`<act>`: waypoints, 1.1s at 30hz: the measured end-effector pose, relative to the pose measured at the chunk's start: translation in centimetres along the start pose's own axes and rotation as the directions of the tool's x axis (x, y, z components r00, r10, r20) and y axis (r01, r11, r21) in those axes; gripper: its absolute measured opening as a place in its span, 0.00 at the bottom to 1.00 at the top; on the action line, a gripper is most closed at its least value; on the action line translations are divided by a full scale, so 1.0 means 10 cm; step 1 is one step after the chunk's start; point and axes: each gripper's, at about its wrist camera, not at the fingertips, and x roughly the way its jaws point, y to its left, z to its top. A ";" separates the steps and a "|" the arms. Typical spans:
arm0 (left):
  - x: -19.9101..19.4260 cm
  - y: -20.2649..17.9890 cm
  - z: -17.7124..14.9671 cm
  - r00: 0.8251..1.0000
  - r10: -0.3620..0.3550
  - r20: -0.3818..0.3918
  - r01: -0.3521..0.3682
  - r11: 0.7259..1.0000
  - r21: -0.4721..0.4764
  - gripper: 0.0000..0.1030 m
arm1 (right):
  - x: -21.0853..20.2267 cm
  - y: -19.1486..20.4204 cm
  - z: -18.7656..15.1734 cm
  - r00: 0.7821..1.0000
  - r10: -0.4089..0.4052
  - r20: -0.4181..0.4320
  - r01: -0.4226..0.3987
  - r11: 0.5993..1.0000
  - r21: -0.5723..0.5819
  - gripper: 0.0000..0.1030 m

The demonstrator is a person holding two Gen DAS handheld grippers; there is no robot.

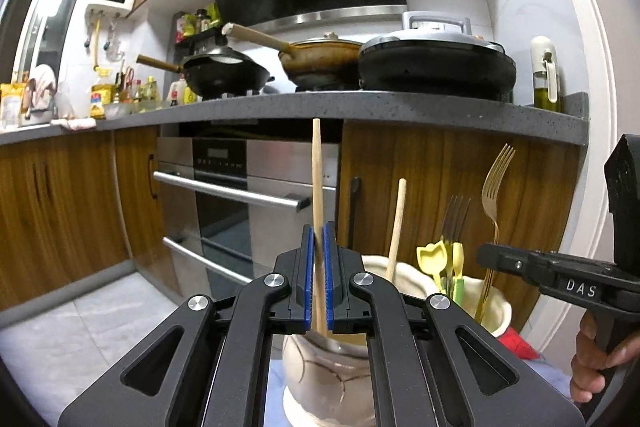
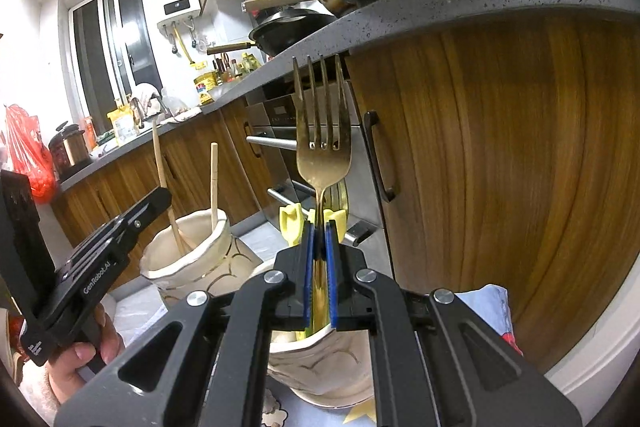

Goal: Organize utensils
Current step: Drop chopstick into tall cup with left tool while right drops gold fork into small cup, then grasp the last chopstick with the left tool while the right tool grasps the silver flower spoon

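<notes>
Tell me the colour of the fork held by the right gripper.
Gold fork; the right wrist view shows it best.

Your left gripper (image 1: 318, 279) points nearly level, its blue pads (image 1: 308, 279) clamped tight on a thin stick. Your right gripper (image 2: 319, 275), just beside it, tilts slightly downward, jaws pinched on a fork's neck. Your hand (image 1: 592, 359) wraps each handle.

The left gripper (image 1: 318, 275) and right gripper (image 2: 319, 275) are black with blue pads (image 1: 308, 279). The chopstick (image 1: 317, 187) is pale wood; the fork (image 2: 322, 131) is tarnished gold. Both holders, one cup (image 1: 320, 363) and the other cup (image 2: 320, 367), are cream with thin gold lines (like cracks). Yellow tulip-shaped handles (image 1: 432, 259) stand beside green ones. The counter (image 1: 360, 107) is speckled grey over brown wood-grain cabinets (image 2: 500, 167).
</notes>
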 end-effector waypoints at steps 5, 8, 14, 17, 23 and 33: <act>-0.03 0.02 -0.01 1.000 0.005 -0.009 -0.005 1.000 -0.005 0.12 | 0.04 0.02 0.02 1.000 -0.022 0.001 0.022 1.000 -0.010 0.06; -0.05 0.04 -0.02 1.000 0.006 -0.008 -0.006 1.000 -0.012 0.14 | 0.05 -0.01 0.02 1.000 -0.030 0.000 0.030 1.000 -0.001 0.06; -0.10 0.08 -0.04 1.000 0.010 0.001 -0.010 0.999 -0.035 0.35 | 0.08 -0.04 0.03 0.999 -0.035 0.000 0.035 0.999 0.011 0.07; -0.12 0.05 -0.03 1.000 0.021 0.007 -0.021 1.000 -0.014 0.35 | 0.07 -0.04 0.00 0.999 -0.037 -0.002 0.037 0.999 0.011 0.11; -0.18 0.05 -0.03 1.000 0.022 0.006 -0.022 1.000 -0.016 0.41 | -0.01 -0.02 0.01 0.999 -0.045 0.027 0.045 0.999 0.002 0.33; -0.47 0.14 -0.18 0.998 0.053 -0.032 -0.054 0.997 -0.053 0.72 | -0.33 -0.05 -0.05 0.997 -0.056 0.045 0.055 0.998 0.032 0.82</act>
